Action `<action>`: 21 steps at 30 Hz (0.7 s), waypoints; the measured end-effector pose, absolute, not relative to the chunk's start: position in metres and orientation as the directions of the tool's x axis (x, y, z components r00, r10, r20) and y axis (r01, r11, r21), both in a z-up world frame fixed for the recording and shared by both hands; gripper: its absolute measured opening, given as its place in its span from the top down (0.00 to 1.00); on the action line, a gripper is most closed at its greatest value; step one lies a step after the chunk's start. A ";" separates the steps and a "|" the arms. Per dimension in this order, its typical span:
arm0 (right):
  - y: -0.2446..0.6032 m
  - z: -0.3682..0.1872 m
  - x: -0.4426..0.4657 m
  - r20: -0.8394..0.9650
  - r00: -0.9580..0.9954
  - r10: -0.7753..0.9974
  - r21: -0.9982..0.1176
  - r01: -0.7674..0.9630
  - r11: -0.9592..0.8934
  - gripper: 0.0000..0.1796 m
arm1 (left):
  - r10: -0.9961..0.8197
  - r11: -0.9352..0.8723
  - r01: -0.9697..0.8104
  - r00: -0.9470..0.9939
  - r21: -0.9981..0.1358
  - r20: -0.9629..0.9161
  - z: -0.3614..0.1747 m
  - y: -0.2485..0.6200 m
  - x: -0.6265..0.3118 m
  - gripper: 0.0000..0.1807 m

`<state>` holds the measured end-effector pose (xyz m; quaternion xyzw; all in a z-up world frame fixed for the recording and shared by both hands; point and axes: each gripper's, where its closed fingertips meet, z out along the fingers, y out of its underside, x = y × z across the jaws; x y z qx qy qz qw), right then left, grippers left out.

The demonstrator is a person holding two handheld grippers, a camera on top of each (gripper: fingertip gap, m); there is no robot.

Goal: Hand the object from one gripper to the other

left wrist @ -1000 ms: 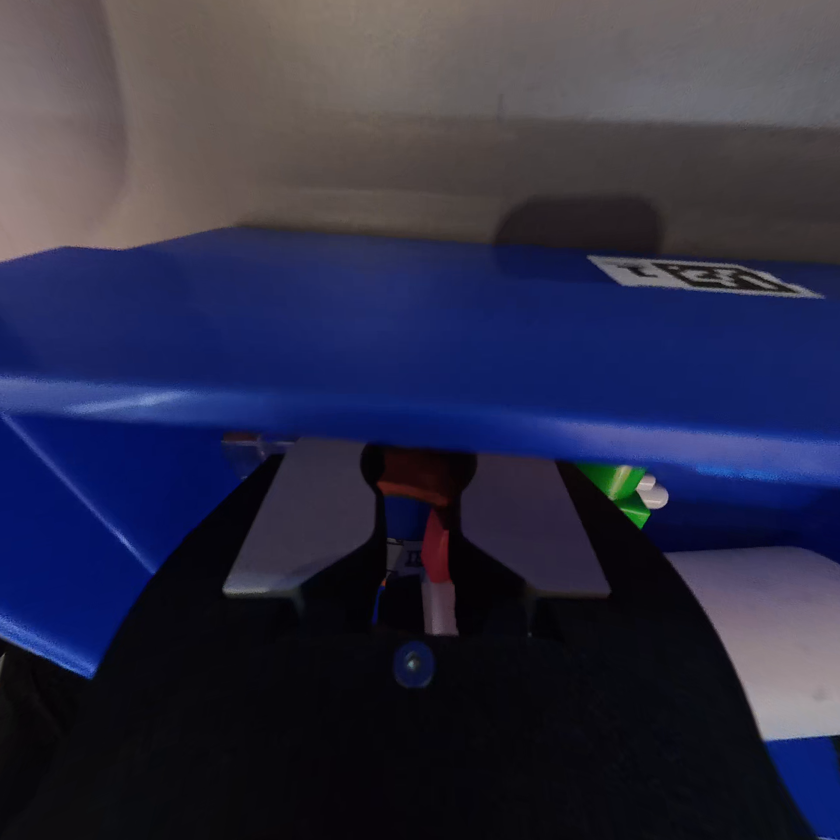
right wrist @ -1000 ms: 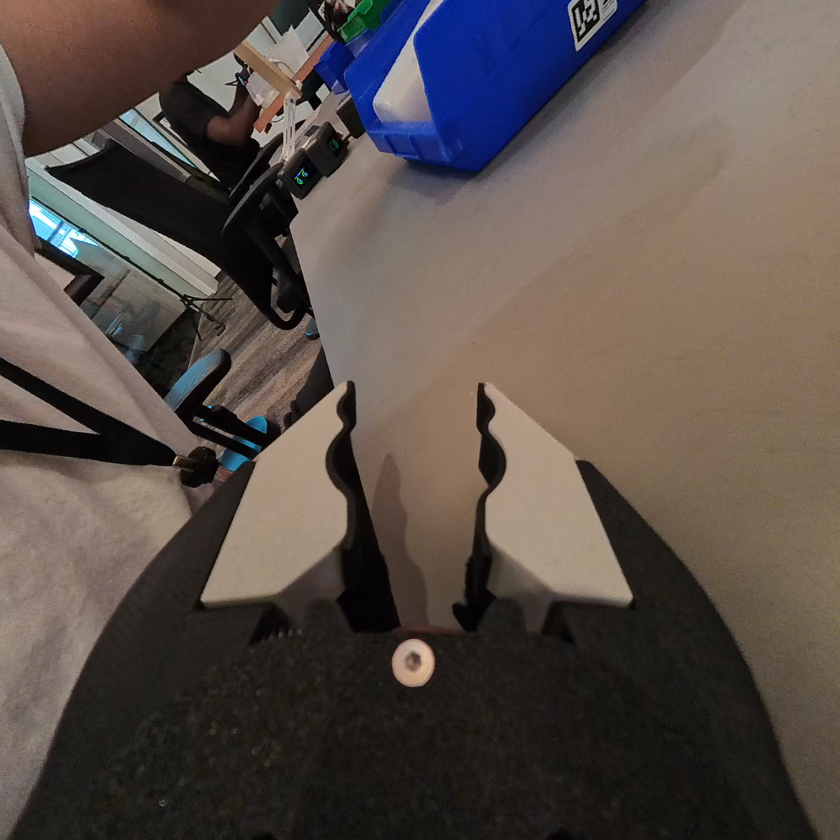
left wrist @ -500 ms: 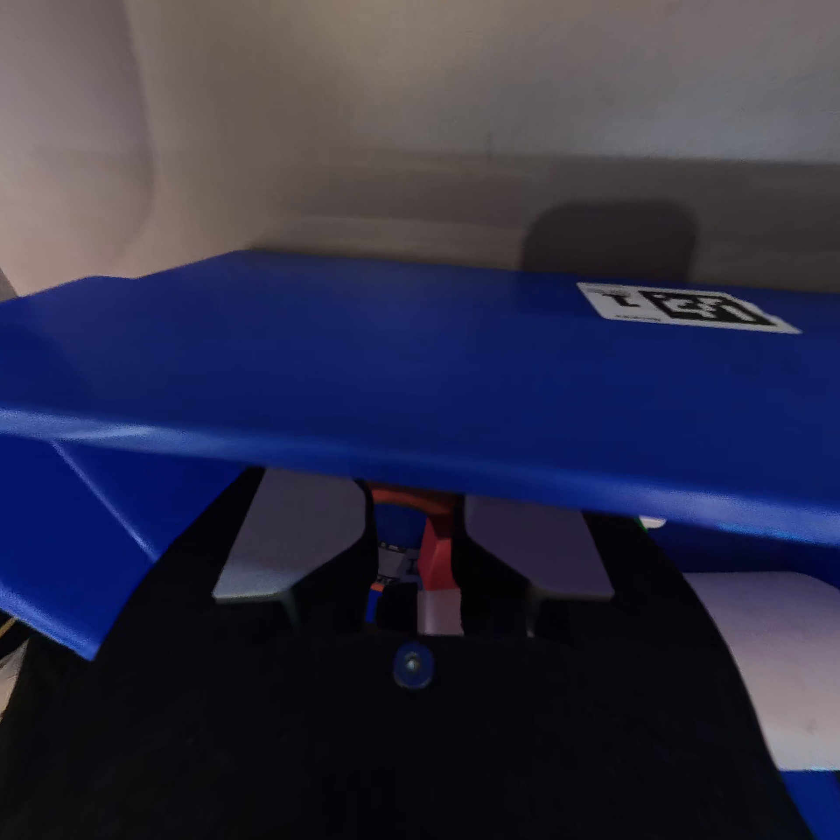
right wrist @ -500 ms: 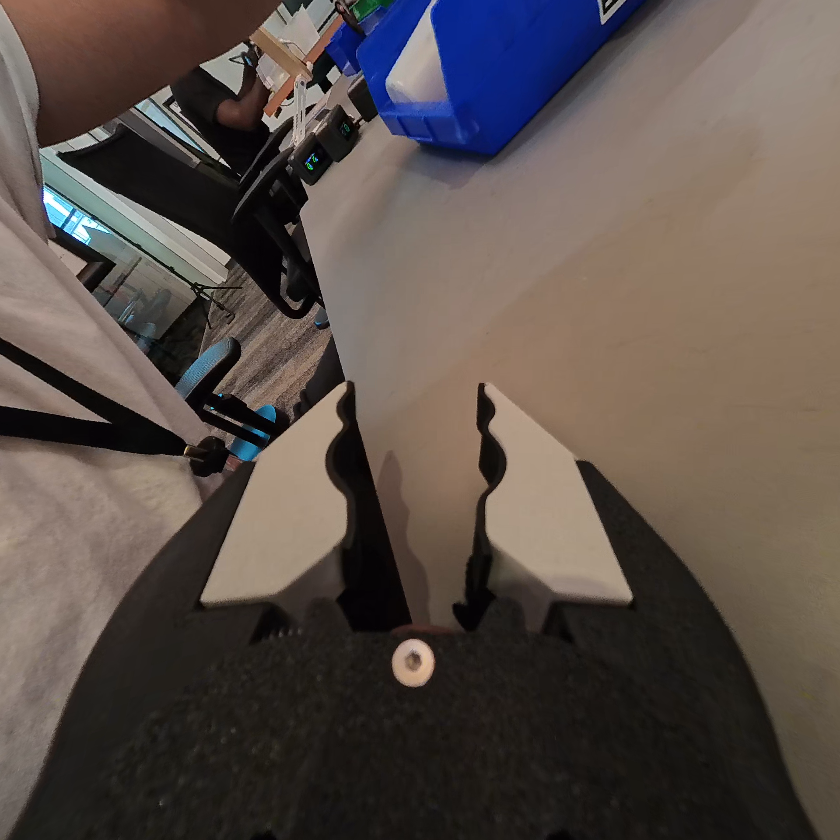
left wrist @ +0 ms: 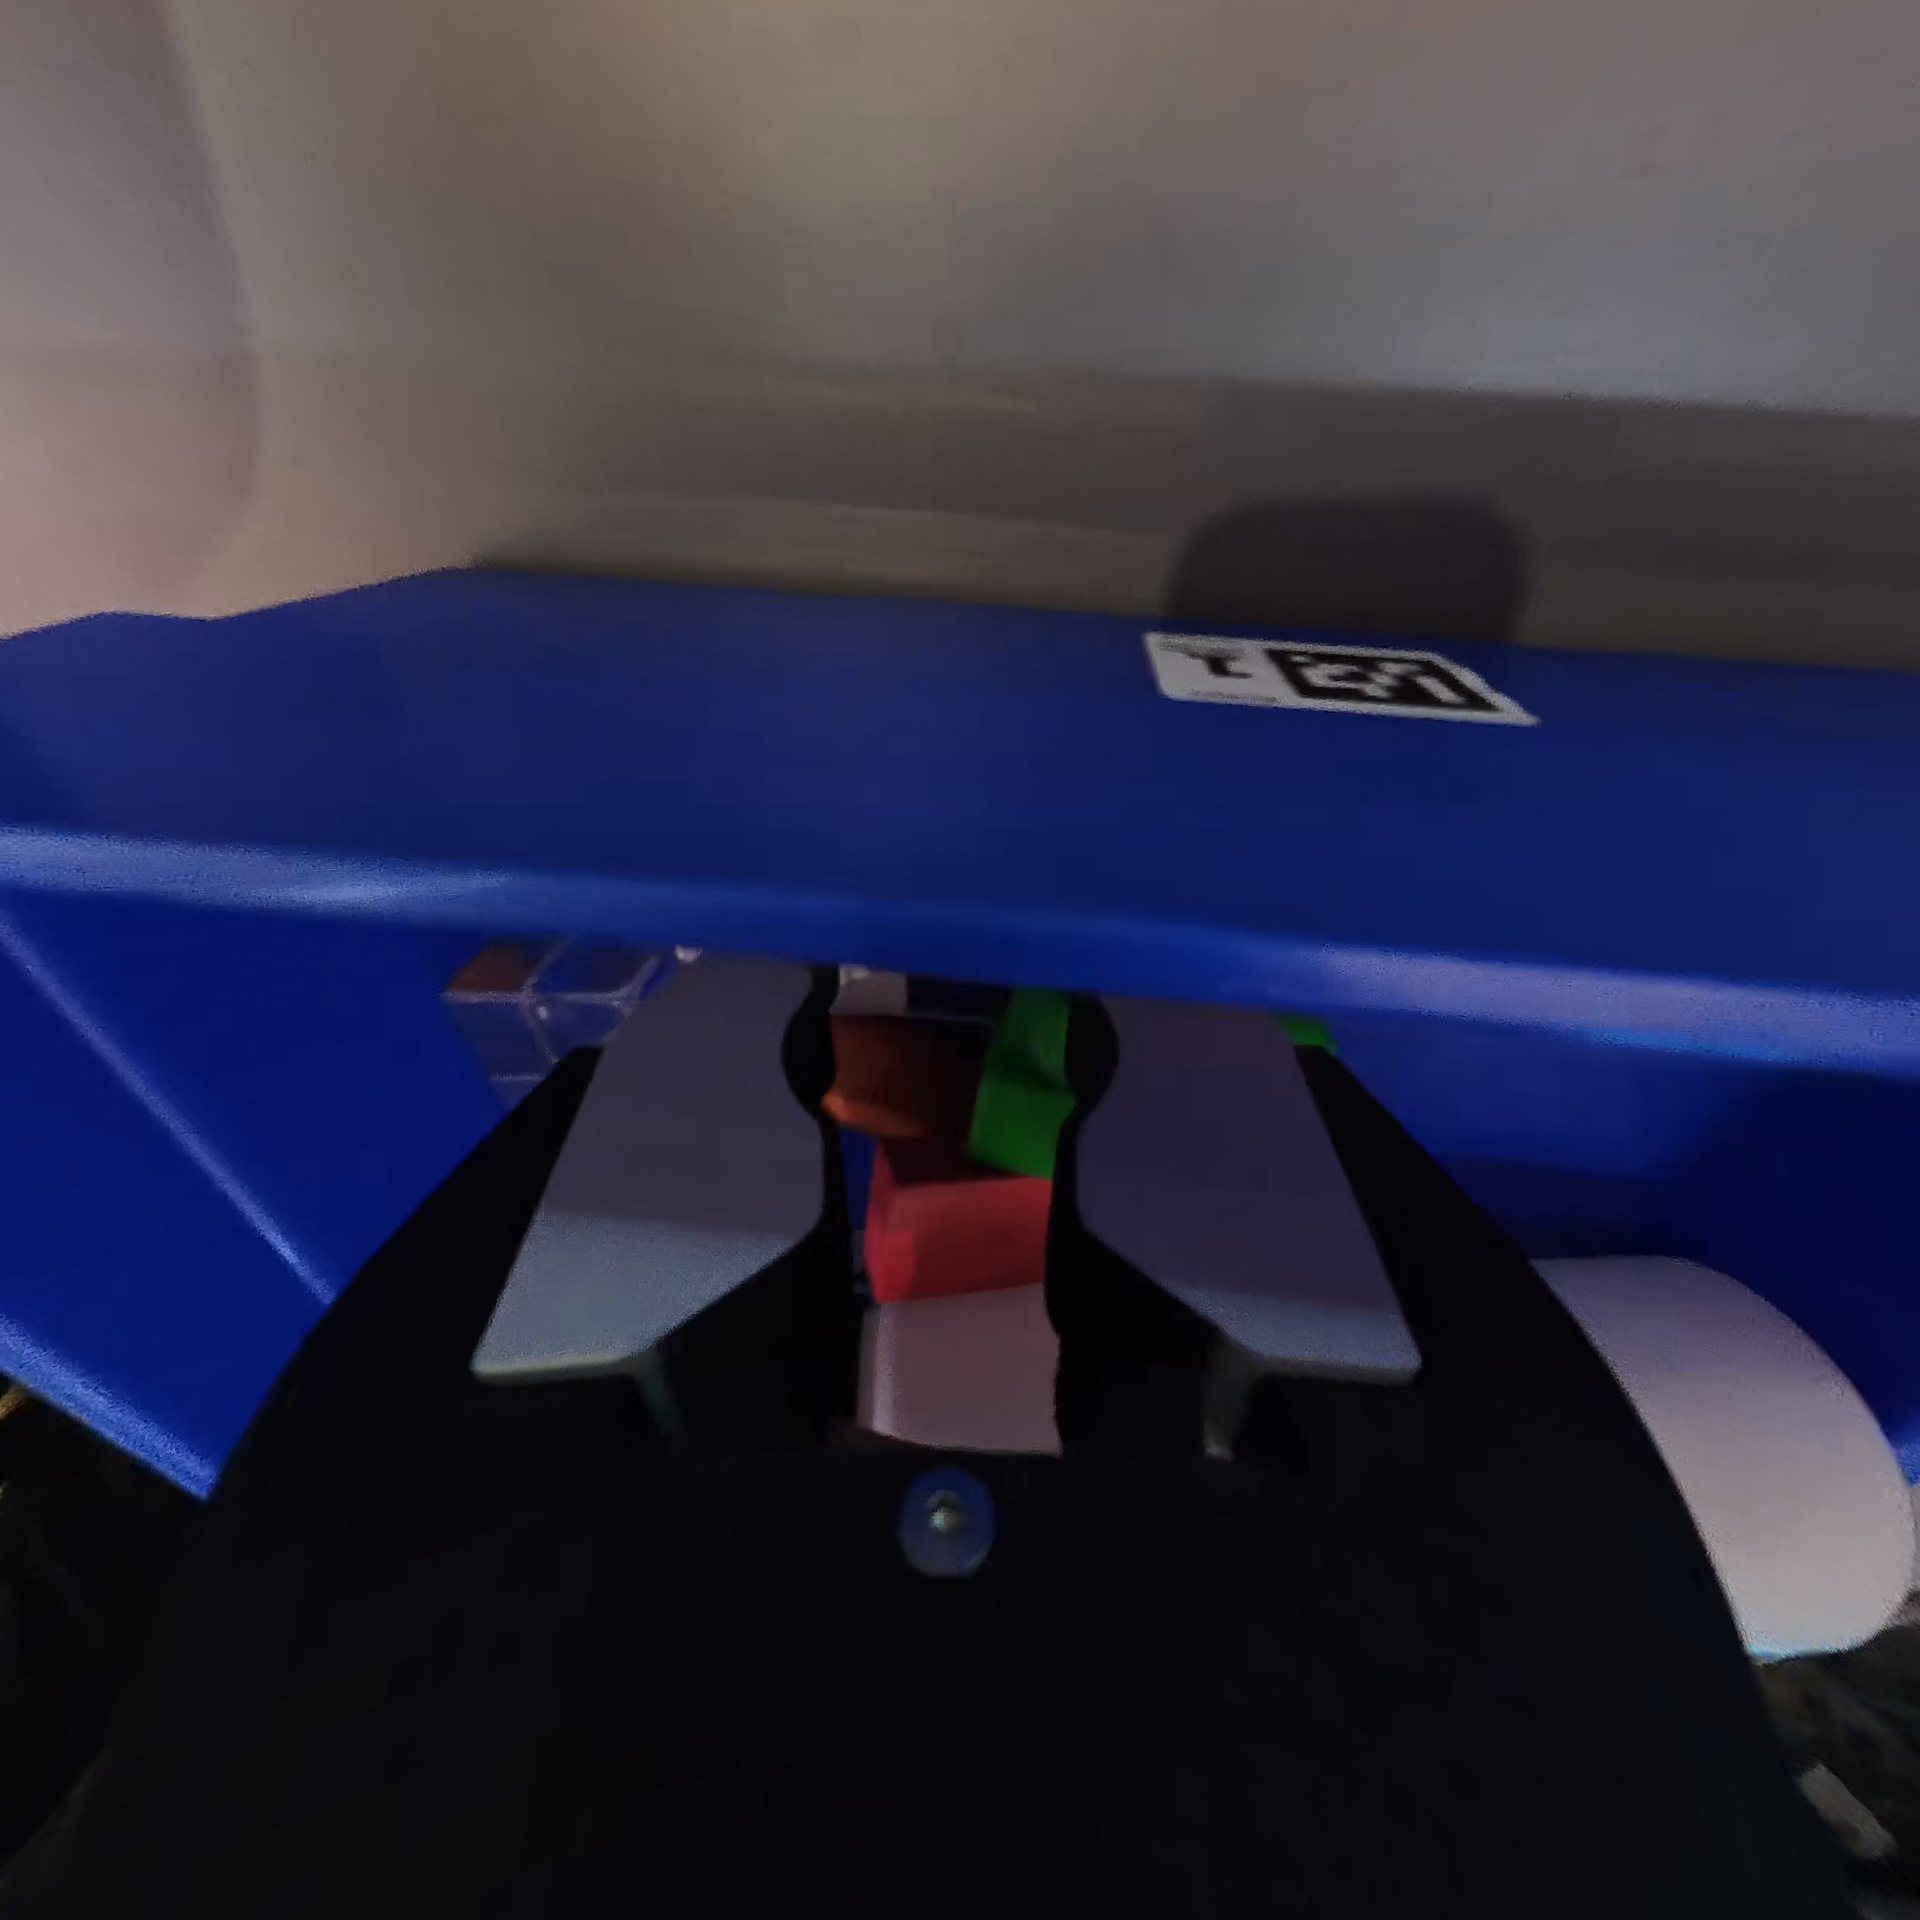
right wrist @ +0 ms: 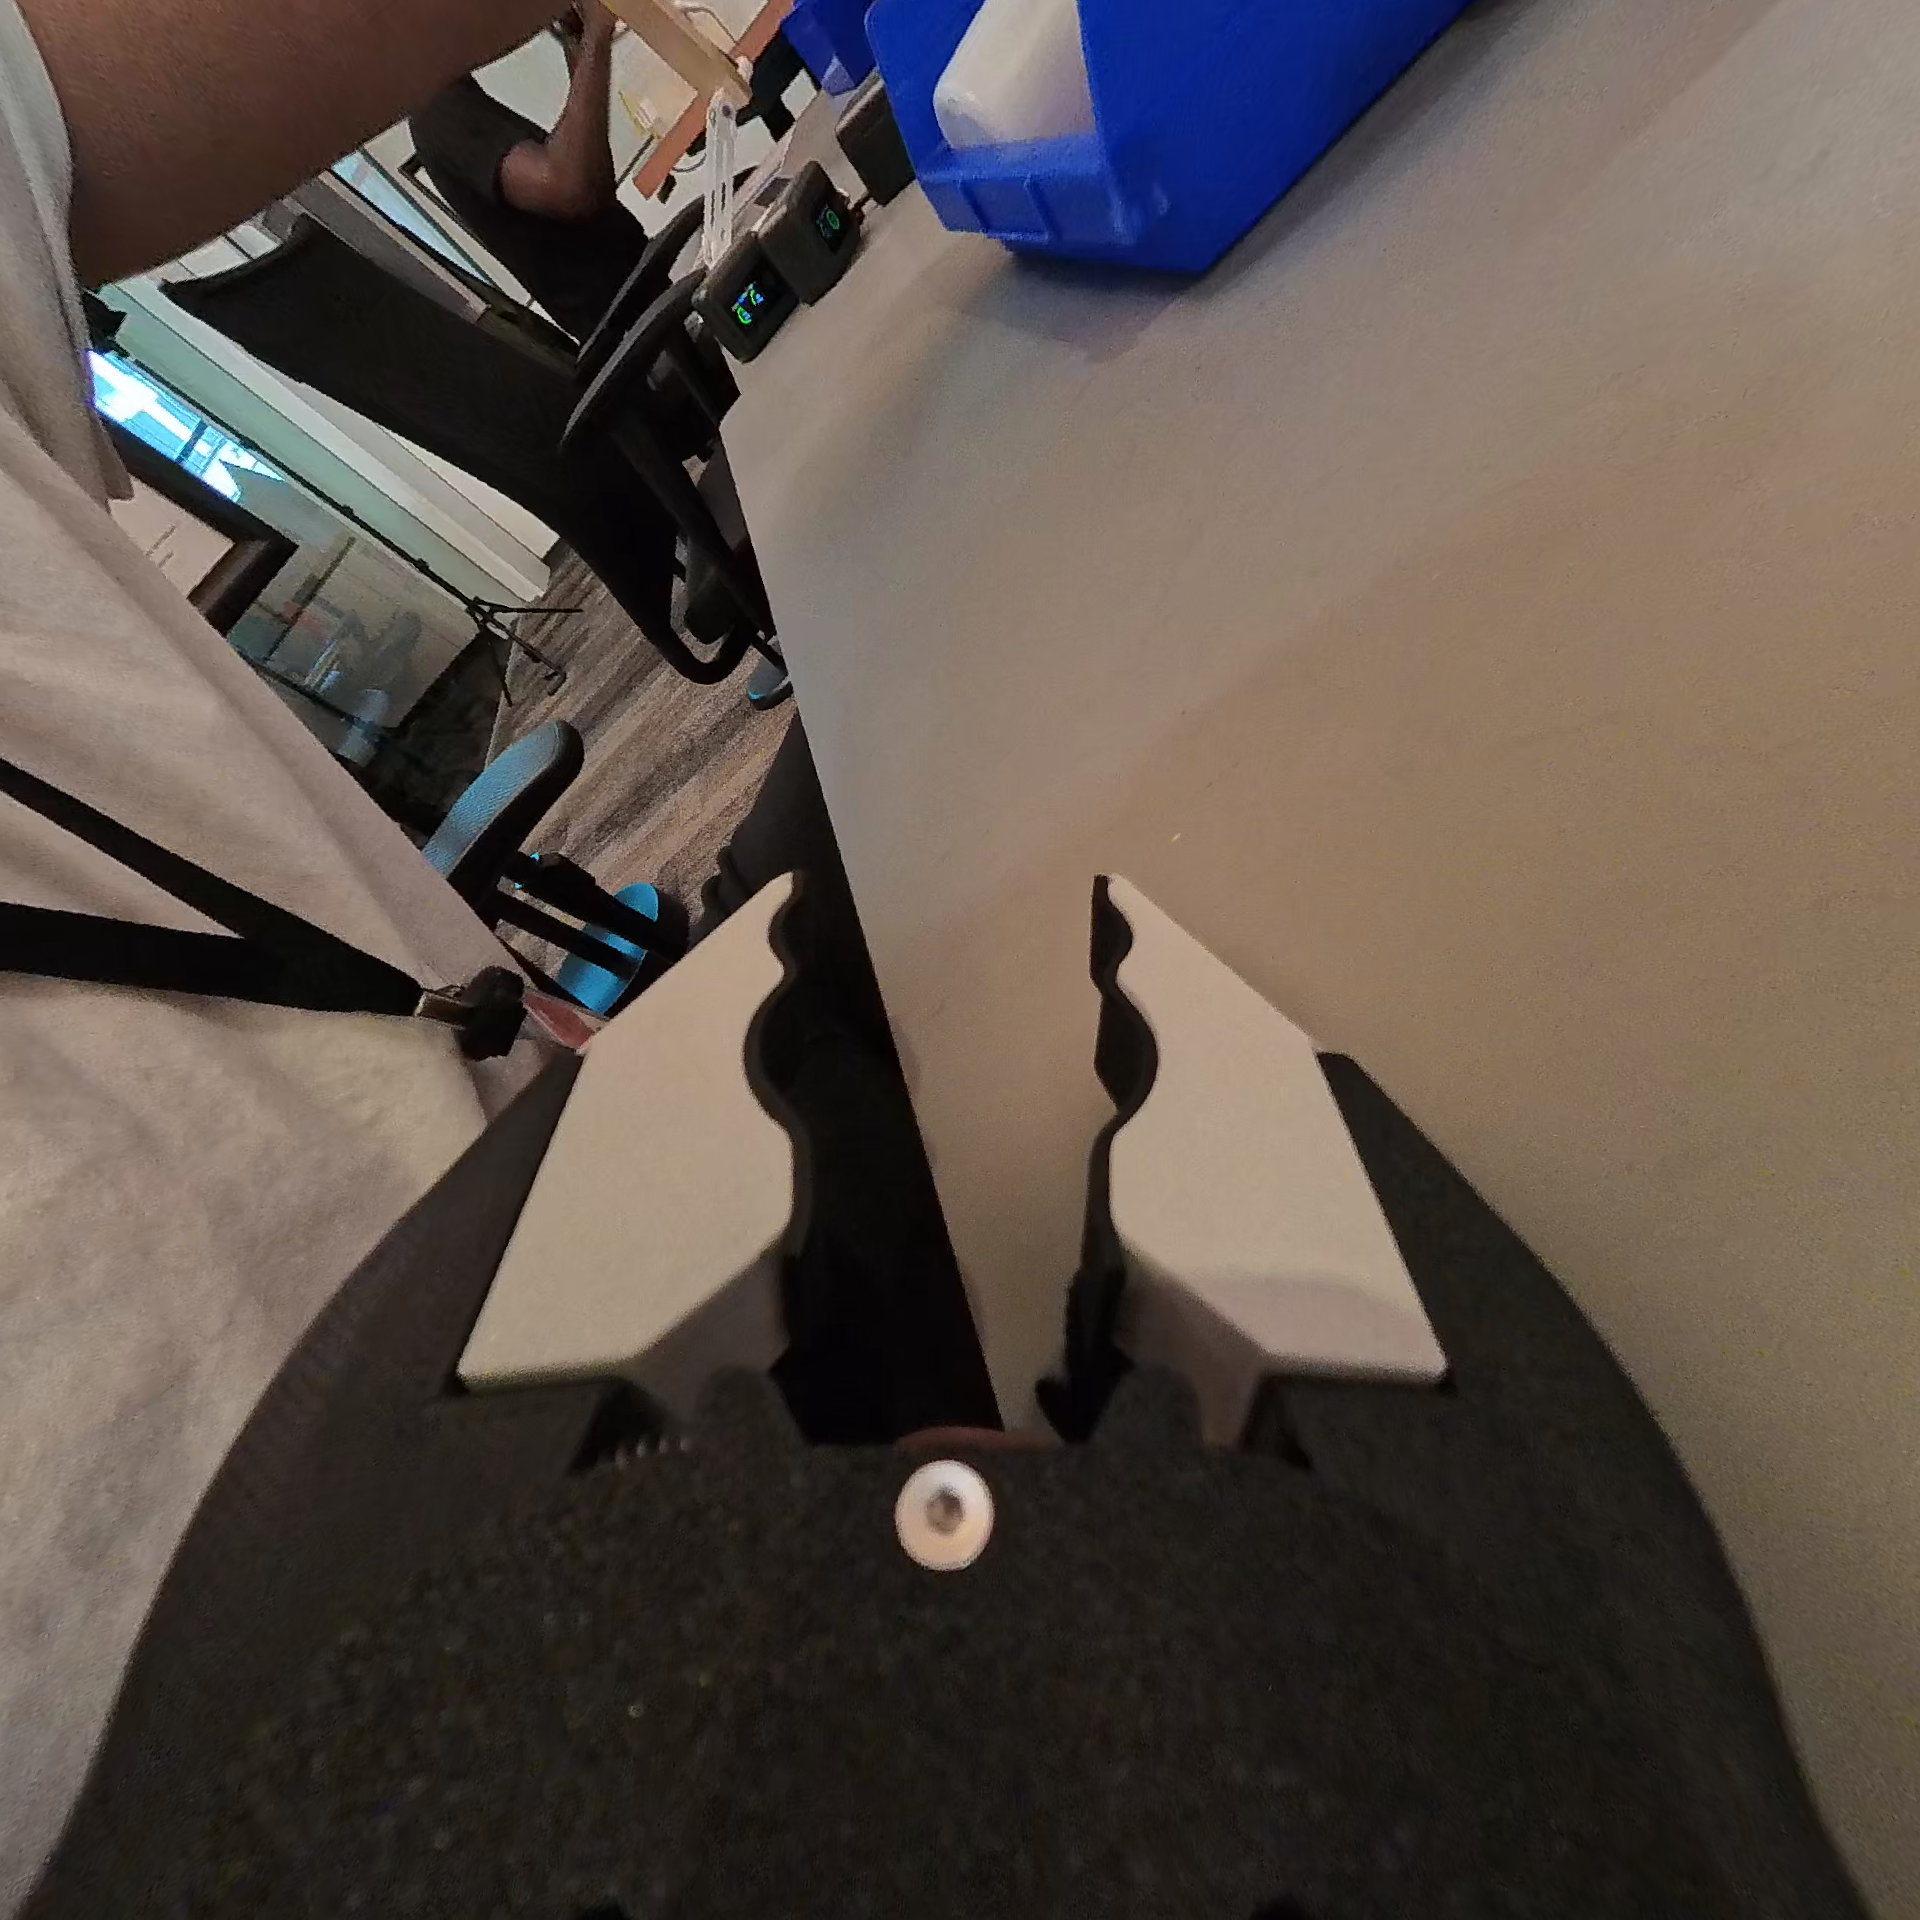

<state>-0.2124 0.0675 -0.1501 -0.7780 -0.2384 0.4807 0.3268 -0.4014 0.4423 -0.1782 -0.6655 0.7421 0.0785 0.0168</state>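
My left gripper (left wrist: 945,997) reaches into a blue bin (left wrist: 727,748), its fingertips tucked under the bin's rim. Its jaws stand narrow around a red and white block (left wrist: 956,1278), which fills the gap between them. A brown-orange piece (left wrist: 883,1070) and a green piece (left wrist: 1023,1091) lie just beyond, near the fingertips. The view is blurred. My right gripper (right wrist: 940,894) is open and empty, low over the near-left edge of the grey table (right wrist: 1403,623). The blue bin also shows far off in the right wrist view (right wrist: 1195,156).
A white roll lies in the bin (left wrist: 1714,1455), also seen in the right wrist view (right wrist: 997,83). A clear plastic piece (left wrist: 551,997) sits at the bin's left. Small devices with lit screens (right wrist: 753,301) stand on the table edge. A person's shirt (right wrist: 156,1143) and office chairs (right wrist: 644,436) are at left. The gap from one gripper's tips to the other's is roughly 40 centimetres.
My left gripper has shifted inside the bin; the red and white block looks wider and the green piece now lies between the fingertips. My right gripper moved left, over the table edge.
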 end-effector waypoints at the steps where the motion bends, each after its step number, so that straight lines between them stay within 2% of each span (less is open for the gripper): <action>1: 0.067 -0.150 -0.212 -0.593 0.424 0.684 -0.737 0.057 -0.673 0.70 | -0.986 0.089 -0.992 -0.101 0.095 -0.132 -0.180 0.444 -0.402 0.78; 3: 0.066 -0.150 -0.212 -0.595 0.422 0.684 -0.735 0.058 -0.675 0.69 | -0.990 0.063 -0.991 -0.078 0.122 -0.118 -0.186 0.444 -0.407 0.77; 4: 0.065 -0.150 -0.212 -0.596 0.421 0.684 -0.735 0.059 -0.676 0.70 | -0.994 0.049 -0.992 -0.060 0.119 -0.093 -0.188 0.440 -0.408 0.81; 6: 0.063 -0.151 -0.213 -0.596 0.418 0.685 -0.733 0.064 -0.677 0.69 | -0.997 0.022 -0.995 -0.030 0.098 -0.075 -0.188 0.437 -0.406 0.79; 7: 0.062 -0.151 -0.213 -0.597 0.415 0.686 -0.732 0.067 -0.678 0.70 | -0.999 0.023 -0.995 -0.028 0.093 -0.047 -0.188 0.432 -0.406 0.76; 8: 0.061 -0.151 -0.214 -0.597 0.413 0.687 -0.732 0.071 -0.678 0.70 | -1.000 0.028 -0.996 -0.029 0.089 -0.010 -0.188 0.425 -0.406 0.67; 9: 0.060 -0.152 -0.214 -0.597 0.411 0.689 -0.731 0.075 -0.678 0.69 | -0.999 0.031 -0.996 -0.032 0.087 -0.005 -0.188 0.422 -0.406 0.65; 10: 0.059 -0.152 -0.215 -0.597 0.408 0.690 -0.730 0.079 -0.678 0.69 | -0.999 0.043 -0.996 -0.042 0.084 0.007 -0.187 0.419 -0.405 0.67; 11: 0.057 -0.153 -0.216 -0.598 0.405 0.692 -0.729 0.084 -0.679 0.69 | -0.997 0.048 -0.996 -0.044 0.074 0.057 -0.187 0.410 -0.404 0.81; 12: 0.056 -0.153 -0.217 -0.599 0.401 0.693 -0.727 0.090 -0.680 0.70 | -0.995 0.035 -0.998 -0.029 0.058 0.097 -0.187 0.402 -0.401 0.85; 15: 0.052 -0.154 -0.220 -0.604 0.386 0.697 -0.723 0.102 -0.683 0.70 | -0.998 0.060 -0.995 -0.061 0.079 -0.015 -0.181 0.418 -0.402 0.70; 18: 0.051 -0.155 -0.222 -0.607 0.382 0.697 -0.720 0.107 -0.686 0.70 | -0.996 0.057 -0.998 -0.059 0.041 -0.064 -0.166 0.436 -0.400 0.72; 21: 0.051 -0.156 -0.221 -0.610 0.383 0.694 -0.715 0.111 -0.690 0.69 | -0.985 0.090 -0.994 -0.097 0.061 -0.141 -0.167 0.452 -0.400 0.75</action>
